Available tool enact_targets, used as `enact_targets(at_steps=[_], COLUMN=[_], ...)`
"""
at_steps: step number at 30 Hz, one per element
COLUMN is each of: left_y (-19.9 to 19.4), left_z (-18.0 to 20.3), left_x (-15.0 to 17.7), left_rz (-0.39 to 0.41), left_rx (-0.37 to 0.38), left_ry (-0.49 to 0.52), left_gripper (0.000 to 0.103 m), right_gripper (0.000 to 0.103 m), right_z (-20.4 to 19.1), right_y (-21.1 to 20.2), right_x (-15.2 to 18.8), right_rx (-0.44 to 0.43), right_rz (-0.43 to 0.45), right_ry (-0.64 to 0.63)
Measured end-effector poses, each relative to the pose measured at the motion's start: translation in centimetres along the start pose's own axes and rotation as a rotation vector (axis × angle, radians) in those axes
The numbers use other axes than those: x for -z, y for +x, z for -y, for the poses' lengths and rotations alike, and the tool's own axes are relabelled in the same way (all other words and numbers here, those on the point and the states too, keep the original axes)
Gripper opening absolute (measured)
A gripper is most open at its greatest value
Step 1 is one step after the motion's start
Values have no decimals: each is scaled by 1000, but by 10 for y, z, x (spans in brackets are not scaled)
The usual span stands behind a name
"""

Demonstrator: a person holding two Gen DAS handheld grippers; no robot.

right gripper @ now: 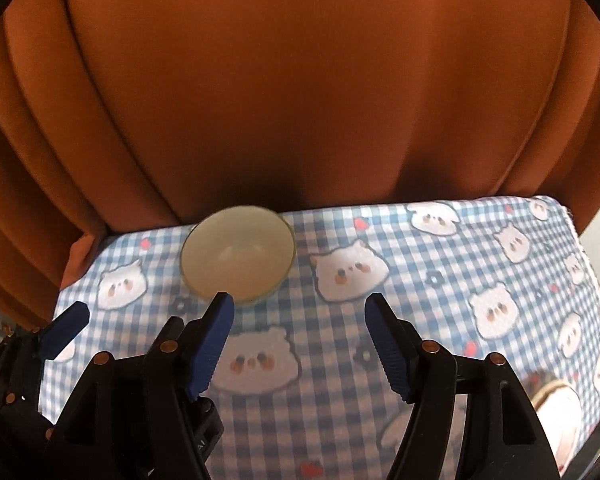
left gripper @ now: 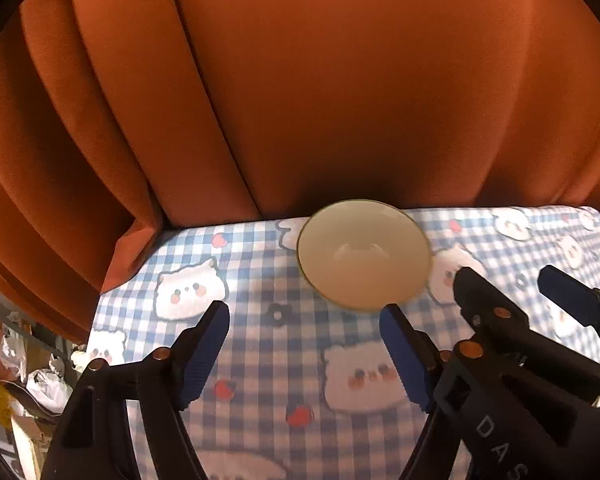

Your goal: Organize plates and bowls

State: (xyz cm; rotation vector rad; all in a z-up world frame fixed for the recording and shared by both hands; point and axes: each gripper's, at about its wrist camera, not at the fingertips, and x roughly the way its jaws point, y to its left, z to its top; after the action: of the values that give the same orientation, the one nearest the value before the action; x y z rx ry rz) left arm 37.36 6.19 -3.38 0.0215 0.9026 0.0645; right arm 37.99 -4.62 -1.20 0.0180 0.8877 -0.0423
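Left wrist view: one white bowl point(left gripper: 363, 254) stands upright at the table's point(left gripper: 260, 344) far edge, against the orange curtain point(left gripper: 300, 80). Left gripper point(left gripper: 304, 344) and right gripper point(right gripper: 298, 340) both spread, empty, short of it. No plates visible; organizing apparently barely begun.

You see a cream-white bowl point(left gripper: 363, 254) with a thin dark rim line at the centre of the frame. The tablecloth point(left gripper: 260, 344) below it is blue-and-white gingham, printed with white bear faces with pink cheeks, small red hearts and dark flowers. Your left gripper point(left gripper: 305, 352) and right gripper point(right gripper: 299, 340) are black with blue finger pads. Rust-orange curtains point(left gripper: 320, 80) fill the upper frame.
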Motion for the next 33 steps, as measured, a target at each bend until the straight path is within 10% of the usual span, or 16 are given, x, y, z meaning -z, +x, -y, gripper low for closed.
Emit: enact_targets(at_steps=[33], left_y=[125], left_z=[7], left_x=[-23], left_rz=[-110], left_rx=[20], left_ry=[-38], left_gripper=[20], right_gripper=[14], right_z=[-6], right_y=[143], right_x=[-28], right_rx=[-67], right_rz=[-126], right_ry=[-38])
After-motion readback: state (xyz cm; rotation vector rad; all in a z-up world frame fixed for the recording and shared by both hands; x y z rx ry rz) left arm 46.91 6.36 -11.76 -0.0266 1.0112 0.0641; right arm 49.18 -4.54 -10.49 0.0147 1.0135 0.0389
